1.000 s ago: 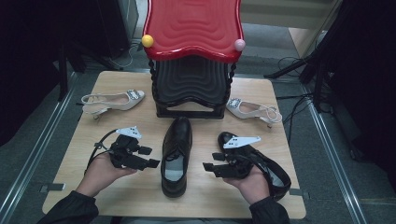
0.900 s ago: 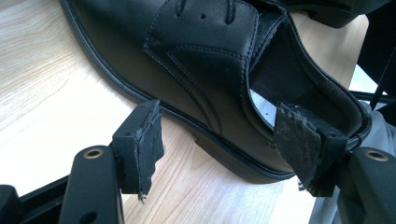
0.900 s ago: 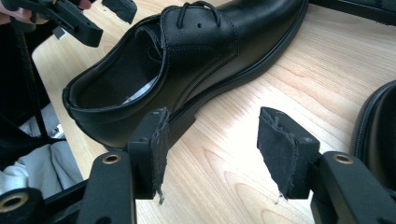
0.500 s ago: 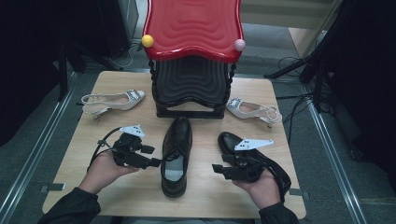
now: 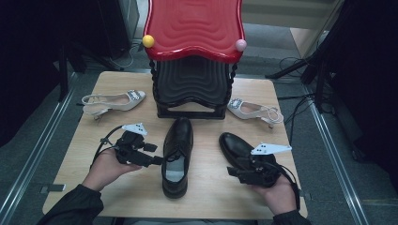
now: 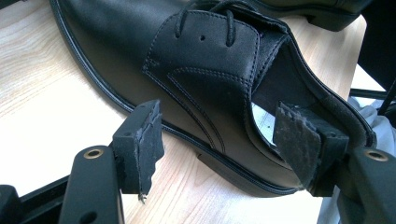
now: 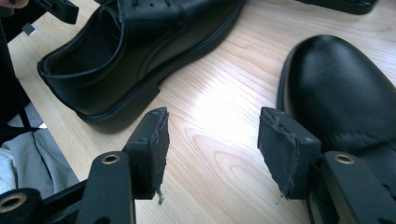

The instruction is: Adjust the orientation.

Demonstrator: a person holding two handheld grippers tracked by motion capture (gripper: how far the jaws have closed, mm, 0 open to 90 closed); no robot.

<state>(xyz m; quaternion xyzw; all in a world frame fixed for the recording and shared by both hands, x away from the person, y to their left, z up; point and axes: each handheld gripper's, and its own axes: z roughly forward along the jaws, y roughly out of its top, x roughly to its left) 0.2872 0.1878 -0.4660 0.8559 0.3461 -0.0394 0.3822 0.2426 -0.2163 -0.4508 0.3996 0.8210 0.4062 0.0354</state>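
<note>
High view showed a wooden table (image 5: 206,206) with two black leather lace-up shoes on it. One black shoe (image 5: 178,154) lay at the middle, toe pointing toward the far side, heel toward the person. The second black shoe (image 5: 234,146) lay to its right, partly covered by the right hand (image 5: 277,192) and the right gripper (image 5: 233,171). The left gripper (image 5: 157,154), held in the left hand (image 5: 105,166), sat just beside the middle shoe's left flank, its tips at the shoe's edge.

In the left gripper view, the left gripper (image 6: 224,144) was spread wide and held nothing: one pad stood over the table outside the shoe (image 6: 210,84), the other hung at the shoe's opening near the heel, with the shoe's side wall between them but not pinched. Whether either pad touched the leather could not be told.

In the right gripper view, the right gripper (image 7: 212,140) was likewise released, with bare wood between its jaws. The second shoe's rounded toe (image 7: 341,98) lay just beside one pad; the middle shoe (image 7: 140,51) rested apart from the other.

Behind the shoes stood a black rack with a red wavy top (image 5: 195,28). A pale heeled sandal (image 5: 112,101) lay to its left and its mate (image 5: 253,110) to its right.
</note>
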